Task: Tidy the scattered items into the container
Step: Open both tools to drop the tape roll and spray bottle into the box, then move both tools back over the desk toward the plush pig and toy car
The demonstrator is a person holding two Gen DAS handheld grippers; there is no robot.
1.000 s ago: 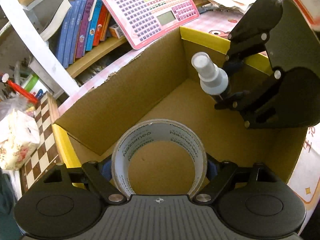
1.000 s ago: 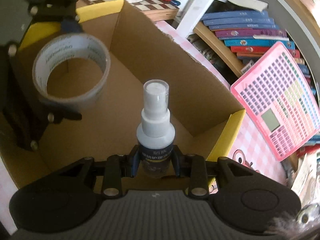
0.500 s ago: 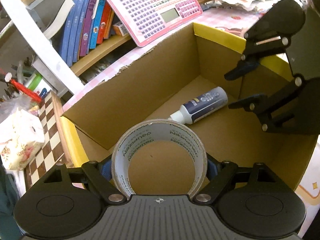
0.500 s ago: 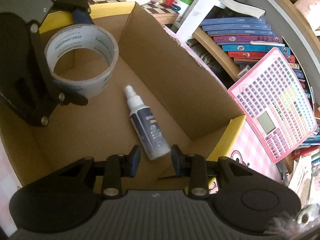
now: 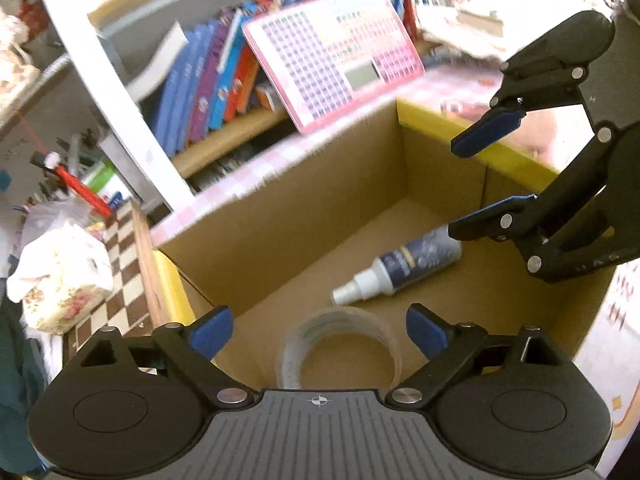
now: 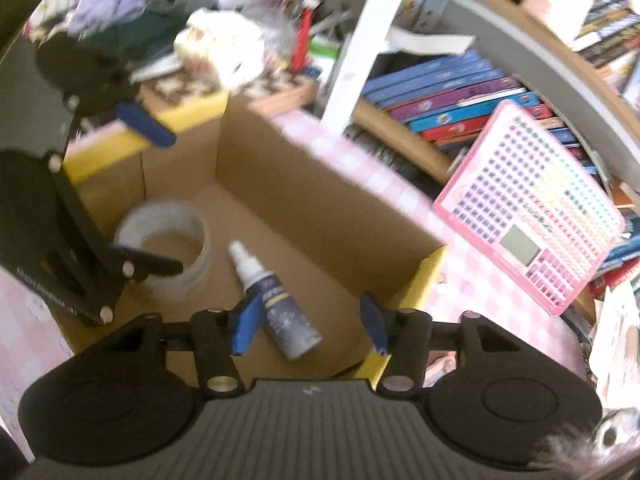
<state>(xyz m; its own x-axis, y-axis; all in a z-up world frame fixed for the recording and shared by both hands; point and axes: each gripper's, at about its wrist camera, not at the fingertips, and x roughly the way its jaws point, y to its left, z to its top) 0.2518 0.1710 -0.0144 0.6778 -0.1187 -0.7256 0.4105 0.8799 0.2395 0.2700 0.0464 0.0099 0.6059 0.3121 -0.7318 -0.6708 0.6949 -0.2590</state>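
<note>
A cardboard box (image 5: 280,208) with yellow flaps stands open below both grippers; it also shows in the right wrist view (image 6: 320,196). A clear tape roll (image 5: 340,344) lies on the box floor, also in the right wrist view (image 6: 164,240). A white spray bottle with a dark blue label (image 5: 404,268) lies on its side beside it, also in the right wrist view (image 6: 276,304). My left gripper (image 5: 318,332) is open and empty above the roll. My right gripper (image 6: 310,324) is open and empty above the bottle.
A pink toy keyboard (image 5: 336,60) leans on a shelf of books (image 5: 208,92) behind the box. A chessboard (image 5: 116,264) with a floral tissue pack (image 5: 64,272) lies to the left. The box sits on a pink checked cloth (image 6: 480,300).
My left gripper opened and dropped the tape roll into the box. My right gripper opened wider. Both grippers rose away from the box floor.
</note>
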